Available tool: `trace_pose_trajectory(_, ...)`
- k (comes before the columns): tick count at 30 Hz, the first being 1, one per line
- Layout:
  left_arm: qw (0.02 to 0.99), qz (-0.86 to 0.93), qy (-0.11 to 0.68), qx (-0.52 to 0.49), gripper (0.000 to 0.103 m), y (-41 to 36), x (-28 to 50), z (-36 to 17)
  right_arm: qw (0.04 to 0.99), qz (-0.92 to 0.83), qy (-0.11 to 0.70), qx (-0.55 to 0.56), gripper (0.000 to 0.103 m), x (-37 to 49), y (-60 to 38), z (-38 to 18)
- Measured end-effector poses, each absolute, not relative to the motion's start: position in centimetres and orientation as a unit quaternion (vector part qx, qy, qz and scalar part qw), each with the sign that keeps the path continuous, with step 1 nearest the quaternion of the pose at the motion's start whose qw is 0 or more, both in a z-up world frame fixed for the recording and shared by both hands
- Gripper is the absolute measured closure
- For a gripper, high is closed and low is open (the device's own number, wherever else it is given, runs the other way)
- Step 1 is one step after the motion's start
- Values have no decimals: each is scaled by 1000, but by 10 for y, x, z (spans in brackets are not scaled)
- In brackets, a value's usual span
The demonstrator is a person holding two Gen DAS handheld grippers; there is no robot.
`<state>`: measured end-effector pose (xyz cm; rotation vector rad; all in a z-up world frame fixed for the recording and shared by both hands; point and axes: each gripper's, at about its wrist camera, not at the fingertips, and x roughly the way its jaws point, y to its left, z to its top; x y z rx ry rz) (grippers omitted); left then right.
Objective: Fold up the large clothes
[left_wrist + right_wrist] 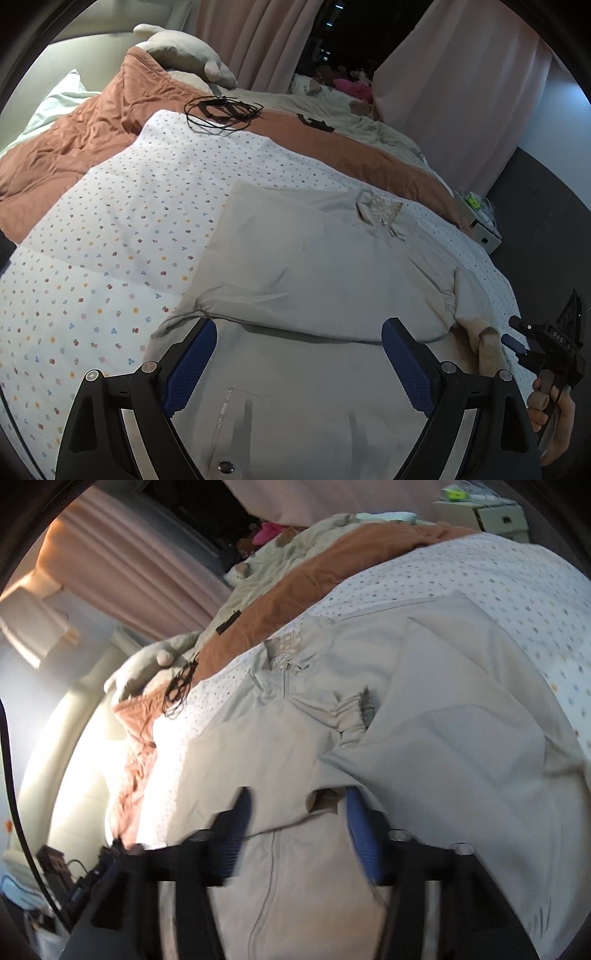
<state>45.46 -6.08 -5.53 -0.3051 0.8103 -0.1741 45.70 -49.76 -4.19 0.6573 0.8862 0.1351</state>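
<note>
A large beige zip jacket (314, 258) lies on the flower-print bedsheet (110, 221), collar away from me, one sleeve folded across its body. My left gripper (299, 365) is open and empty, its blue pads (195, 365) hovering over the jacket's lower front near the hem. In the left wrist view my right gripper (517, 339) shows at the right edge by a sleeve cuff (487, 343). In the right wrist view the right gripper (295, 834) is open over the jacket (424, 720), its blurred pads (362, 834) straddling a fabric edge near the zip.
A rust-orange quilt (92, 129) lies bunched across the far side of the bed, with a coiled black cable (221, 110) and a small black part (316, 123) on it. A plush pillow (184, 51) and pink curtains (461, 92) are behind. A white nightstand (480, 225) stands at right.
</note>
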Motion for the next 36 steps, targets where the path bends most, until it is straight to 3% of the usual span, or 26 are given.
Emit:
trace_pose_trajectory(1,904,-85,392,-147,12,-61,454,-55,851,48,415,318,32,446,-504,-41)
trace_pose_trajectory(12,904,-91,394,-142,12,-64,450,-54,792,-84,403,451,31,357,-572,-78)
trace_pose_trajectory(30,906,-66,411,-78,11,-53,448,-72,763,-94,426,477,31,326,-569,-125)
trace_pose_trajectory(32,906,-62,411,-77,11,-48,447,-73,767,-95,423,473,38,337,-572,-127)
trace_pose_trajectory(33,906,-60,411,-79,11,-44,447,-73,773,-97,426,460,64,344,-572,-126)
trace_pose_trajectory(34,906,-59,410,-82,11,-40,447,-73,775,-96,426,457,80,349,-573,-127)
trace_pose_trajectory(36,906,-57,407,-99,12,-31,446,-70,770,-86,422,470,85,356,-577,-131)
